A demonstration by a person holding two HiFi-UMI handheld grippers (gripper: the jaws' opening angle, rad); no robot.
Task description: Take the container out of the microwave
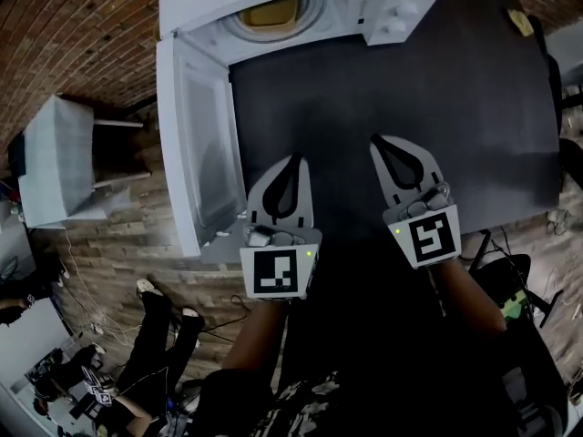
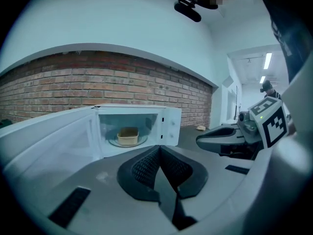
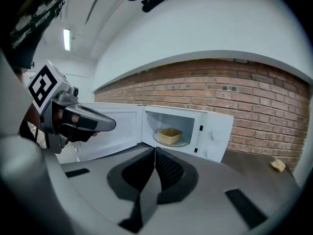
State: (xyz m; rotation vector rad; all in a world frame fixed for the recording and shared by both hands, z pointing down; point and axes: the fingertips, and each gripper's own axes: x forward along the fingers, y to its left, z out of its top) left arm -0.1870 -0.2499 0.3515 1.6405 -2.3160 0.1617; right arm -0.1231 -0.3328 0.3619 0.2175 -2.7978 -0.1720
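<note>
Head view, stock as it stands:

1. Microwave (image 1: 392, 7): white, at the far edge of a dark table (image 1: 410, 98). Its door (image 1: 196, 144) is swung fully open to my left, and the controls are on the right.
2. Container (image 1: 273, 12): pale yellow, tub-shaped, inside the microwave. It sits at the middle of the round glass plate (image 3: 183, 142) and is touched by neither tool. Both gripper views show it upright with its rim level. I cannot tell whether it holds anything (the inside is too small and dim to read).
3. My left gripper (image 1: 294, 158): held over the near part of the table, just in front of the open door and pointing toward the microwave. The left gripper view shows its two ribbed pads (image 2: 146, 165) pressed together with nothing between them.
4. My right gripper (image 1: 375, 139): beside the left one, apart from it and angled slightly inward. The right gripper view shows its jaws closed tip to tip (likewise empty). The container is well ahead of both.
5. Small yellowish lump (image 1: 521, 21): lies alone at the far right corner of the table, well apart from the microwave. I cannot tell what it is.
6. Brick wall (image 3: 244, 82): behind the microwave.
7. White stand (image 1: 55, 162): on the floor to the left of the table.
</note>
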